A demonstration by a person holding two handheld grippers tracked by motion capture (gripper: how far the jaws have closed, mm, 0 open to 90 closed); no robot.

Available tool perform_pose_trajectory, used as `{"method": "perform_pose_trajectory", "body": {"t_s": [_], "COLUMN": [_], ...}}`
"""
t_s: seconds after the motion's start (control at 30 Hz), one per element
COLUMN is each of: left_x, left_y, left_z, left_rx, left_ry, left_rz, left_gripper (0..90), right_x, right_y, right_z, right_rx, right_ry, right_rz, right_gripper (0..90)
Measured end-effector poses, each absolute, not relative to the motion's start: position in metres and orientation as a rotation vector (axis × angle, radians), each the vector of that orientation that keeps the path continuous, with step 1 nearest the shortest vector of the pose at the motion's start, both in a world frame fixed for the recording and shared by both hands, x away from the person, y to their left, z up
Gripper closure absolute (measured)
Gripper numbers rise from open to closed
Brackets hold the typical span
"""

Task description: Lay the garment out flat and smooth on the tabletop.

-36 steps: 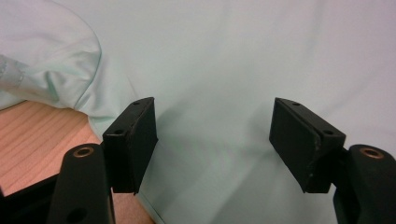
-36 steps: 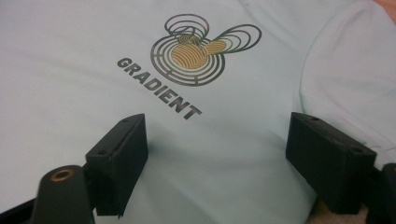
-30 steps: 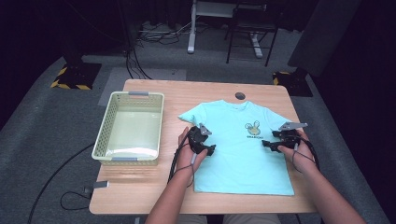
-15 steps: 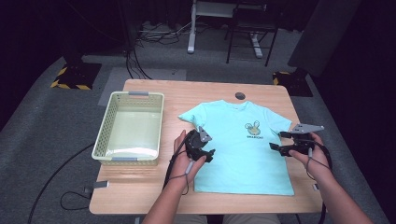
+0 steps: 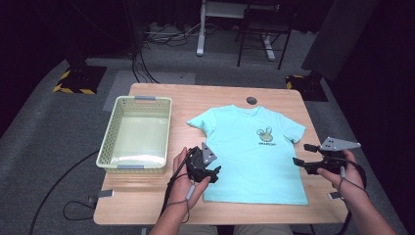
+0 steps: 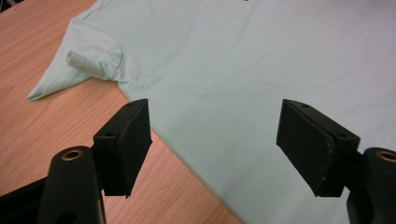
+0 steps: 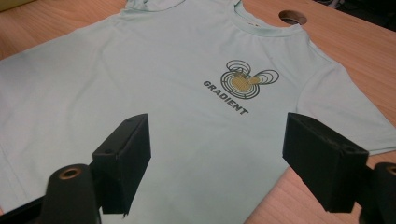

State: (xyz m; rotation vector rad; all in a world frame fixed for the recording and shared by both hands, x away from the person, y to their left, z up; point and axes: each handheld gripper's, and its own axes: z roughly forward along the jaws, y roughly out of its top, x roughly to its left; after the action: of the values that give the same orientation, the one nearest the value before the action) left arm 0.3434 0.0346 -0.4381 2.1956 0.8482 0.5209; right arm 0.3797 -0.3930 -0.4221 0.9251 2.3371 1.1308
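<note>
Wooden table point(image 5: 147, 200) bears flat T-shirt point(image 5: 249, 156), collar pointing away.

Soft matt cloth T-shirt point(image 5: 252, 152) lies on a smooth wood-grain table point(image 5: 161, 210), beside a glossy plastic basket point(image 5: 110, 139).

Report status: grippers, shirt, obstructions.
Left gripper open, empty, at the shirt's side edge. Right gripper open, empty, off the other edge. T-shirt flat, unfolded. Basket alongside, not in the way.
</note>
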Motion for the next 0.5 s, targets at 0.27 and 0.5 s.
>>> {"method": "perform_pose_trajectory", "body": {"t_s": [0.27, 0.5], "left_x": [0.326, 0.317], "left_y": [0.049, 0.065], "left_z": [-0.438, -0.441], "left_rx": [2.182, 2.151], "left_ry": [0.863, 0.888], "left_rz": [0.532, 0.541], "left_gripper": [24.9, 22.5], "right_x": [0.367, 0.361], "right_y": [-0.403, -0.412], "right_z": [-0.417, -0.418], "right_rx": [0.923, 0.932], "right_ry": [2.330, 2.320], "right_rz": [1.148, 1.140], "right_gripper": [23.8, 23.4]}}
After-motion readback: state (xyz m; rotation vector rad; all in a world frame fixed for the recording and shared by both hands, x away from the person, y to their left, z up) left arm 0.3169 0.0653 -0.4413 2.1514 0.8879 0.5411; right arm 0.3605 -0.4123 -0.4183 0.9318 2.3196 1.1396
